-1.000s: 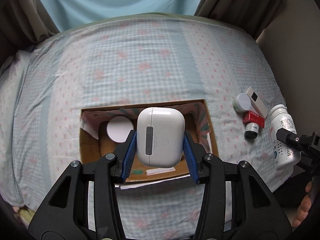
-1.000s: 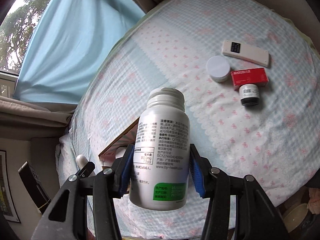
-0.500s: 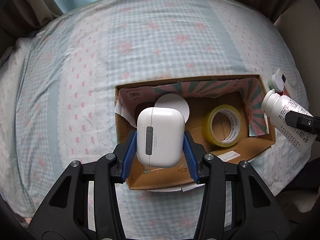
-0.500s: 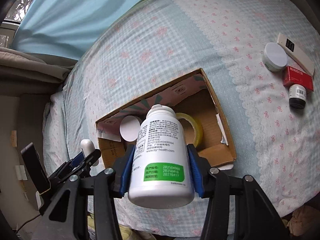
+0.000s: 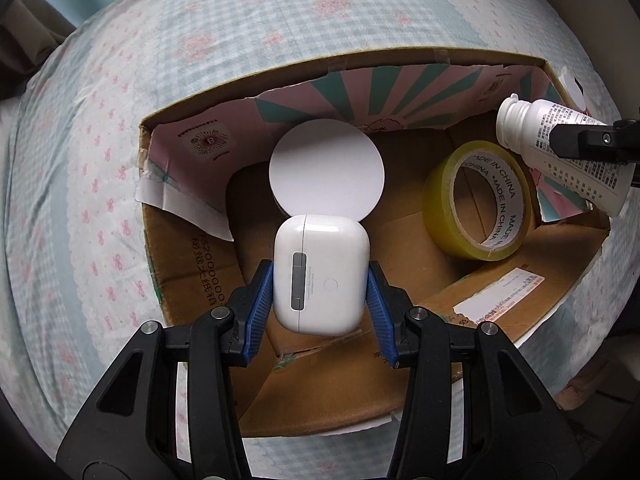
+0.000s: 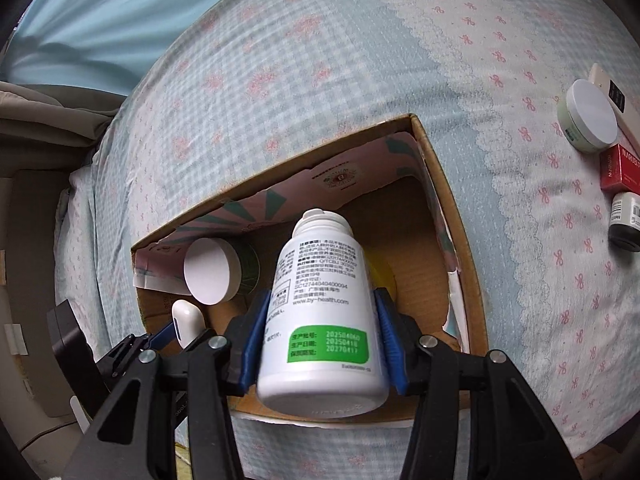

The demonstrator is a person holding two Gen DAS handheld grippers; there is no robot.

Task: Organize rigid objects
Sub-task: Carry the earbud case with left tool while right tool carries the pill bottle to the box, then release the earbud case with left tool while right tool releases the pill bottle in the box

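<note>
Here, tape roll [image 5: 478, 206] reading "MADE IN CHINA", bottle [image 6: 320, 312] printed www.by-health.com

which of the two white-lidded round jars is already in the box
The white-lidded jar leaning at the left end of the cardboard box. The other jar sits out on the bedspread beside the red carton.

Probably bedroom — patterned bedsheet [image 6: 360, 60], curtain [image 6: 100, 12].

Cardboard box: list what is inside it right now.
Inside the cardboard box lie a yellow tape roll and a white-lidded jar. The floor under the held earbud case and bottle is hidden.
</note>
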